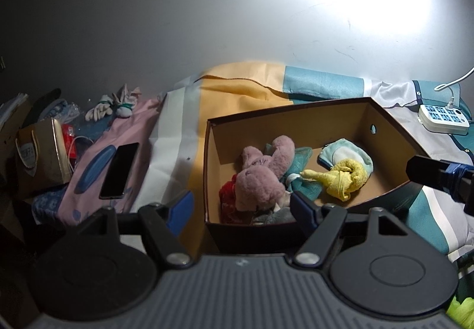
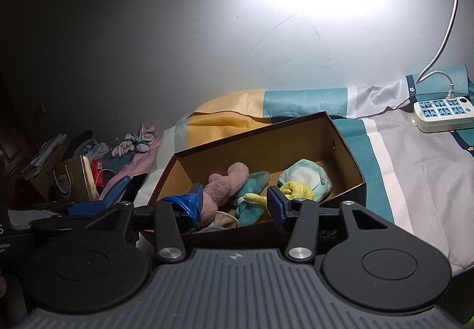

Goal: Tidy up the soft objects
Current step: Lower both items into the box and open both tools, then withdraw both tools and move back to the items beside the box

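Cardboard box [image 1: 284,118], dark outside and tan inside, sits open on a striped bedsheet [image 1: 237,86]. Inside lie a fuzzy pink plush [image 1: 260,178], a yellow terry toy [image 1: 343,178], teal knit cloth [image 1: 302,155] and a rounded teal-and-white cap [image 1: 346,154]. Left gripper [image 1: 240,207] hangs over the box's near wall, jaws apart and empty. Right gripper [image 2: 234,204] stands parted, nothing pinched, above the toys.
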Demonstrator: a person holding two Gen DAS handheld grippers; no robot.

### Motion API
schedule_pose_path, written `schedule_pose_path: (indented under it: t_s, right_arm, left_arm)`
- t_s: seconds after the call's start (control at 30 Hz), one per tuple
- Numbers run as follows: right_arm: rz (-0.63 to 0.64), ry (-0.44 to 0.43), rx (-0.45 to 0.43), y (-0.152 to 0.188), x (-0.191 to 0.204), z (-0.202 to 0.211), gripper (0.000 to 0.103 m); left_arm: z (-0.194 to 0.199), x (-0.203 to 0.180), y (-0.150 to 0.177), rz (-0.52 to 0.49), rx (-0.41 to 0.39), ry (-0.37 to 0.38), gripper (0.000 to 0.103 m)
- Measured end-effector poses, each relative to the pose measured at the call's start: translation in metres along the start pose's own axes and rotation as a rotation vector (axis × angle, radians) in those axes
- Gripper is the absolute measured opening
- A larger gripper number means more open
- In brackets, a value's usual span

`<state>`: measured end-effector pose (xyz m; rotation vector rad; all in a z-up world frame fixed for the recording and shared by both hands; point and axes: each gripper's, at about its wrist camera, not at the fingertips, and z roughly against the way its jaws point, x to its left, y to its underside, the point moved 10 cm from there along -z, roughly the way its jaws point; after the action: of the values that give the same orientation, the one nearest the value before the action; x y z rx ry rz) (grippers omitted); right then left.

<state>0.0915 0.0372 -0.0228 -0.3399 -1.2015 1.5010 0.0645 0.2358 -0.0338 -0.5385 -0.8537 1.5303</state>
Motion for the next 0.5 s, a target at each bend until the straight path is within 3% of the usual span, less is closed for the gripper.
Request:
schedule_pose_path:
  t_s: [0.5]
  right_arm:
    - [-0.018,0.014,0.016,0.029,-0.003,0.03,0.045]
  left_arm:
    - [0.023,-0.014,0.032,-0.006,0.039,0.026,0.074]
